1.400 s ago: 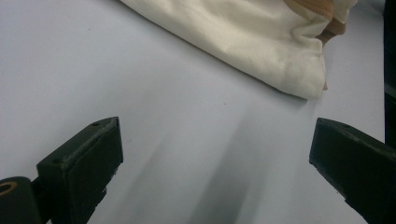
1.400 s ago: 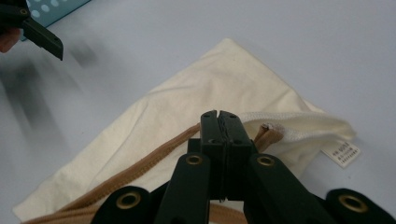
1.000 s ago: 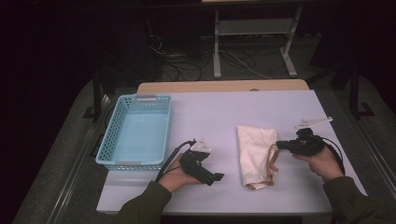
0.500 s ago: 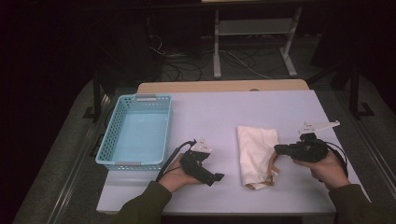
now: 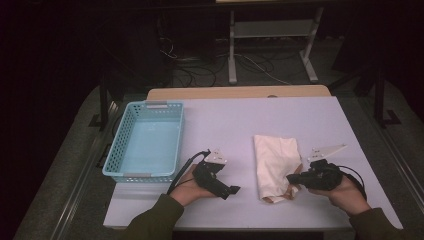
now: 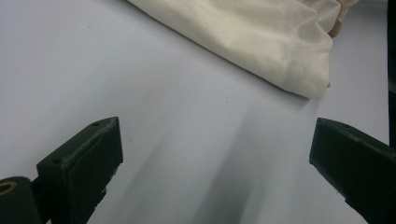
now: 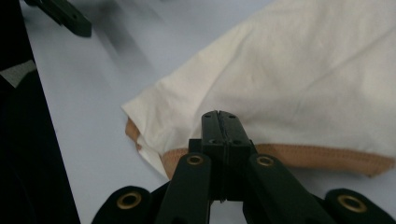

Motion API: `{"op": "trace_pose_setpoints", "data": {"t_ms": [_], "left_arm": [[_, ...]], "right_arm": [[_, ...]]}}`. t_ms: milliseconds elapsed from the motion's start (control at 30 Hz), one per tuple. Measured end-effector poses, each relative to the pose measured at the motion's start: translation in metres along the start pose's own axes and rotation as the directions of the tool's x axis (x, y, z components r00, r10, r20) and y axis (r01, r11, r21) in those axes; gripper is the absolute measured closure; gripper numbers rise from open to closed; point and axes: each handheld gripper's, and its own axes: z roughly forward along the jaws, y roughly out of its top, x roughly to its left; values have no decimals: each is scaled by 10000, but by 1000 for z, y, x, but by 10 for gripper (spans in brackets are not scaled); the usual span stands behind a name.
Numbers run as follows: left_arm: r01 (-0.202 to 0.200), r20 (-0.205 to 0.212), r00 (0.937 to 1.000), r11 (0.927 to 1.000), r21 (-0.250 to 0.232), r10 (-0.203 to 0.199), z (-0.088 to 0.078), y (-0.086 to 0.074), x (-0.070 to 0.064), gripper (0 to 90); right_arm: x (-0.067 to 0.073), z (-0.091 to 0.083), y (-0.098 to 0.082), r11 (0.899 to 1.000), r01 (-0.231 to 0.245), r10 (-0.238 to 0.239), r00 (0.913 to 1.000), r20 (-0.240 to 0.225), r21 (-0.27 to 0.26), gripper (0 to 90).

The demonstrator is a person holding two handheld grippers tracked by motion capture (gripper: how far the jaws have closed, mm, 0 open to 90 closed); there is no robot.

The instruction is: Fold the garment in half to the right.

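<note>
No readable writing. Right gripper [image 7: 218,116] clamped shut on cream cloth [image 5: 276,160] hem; left gripper [image 5: 226,190] wide open, empty, bare table [image 5: 240,120] around.

I work in a lab-like recording room: beyond my fingers, past the white table [image 5: 260,120], loose cables [image 5: 200,75] sprawl over a dark floor around a metal stand [image 5: 270,45].

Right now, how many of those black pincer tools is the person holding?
2: the left gripper rests beside the blue basket, jaws open; the right gripper is shut on the cream cloth.
</note>
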Motion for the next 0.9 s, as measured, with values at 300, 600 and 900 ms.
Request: {"op": "trace_pose_setpoints", "data": {"t_ms": [300,600,900], "left_arm": [[-38,-6,10000,10000,30,38,2,0,-1,20],[-123,-51,9999,9999,-43,123,2,0,0,20],[-39,-256,9997,10000,-87,37,6,9,5,22]], "right_arm": [[1,5,-20,9970,72,-77,9999,69,774,888],[-2,1,-19,9983,24,-31,9999,124,577,814],[-5,-9,-13,9993,-214,205,9994,-277,-320,562]]}}
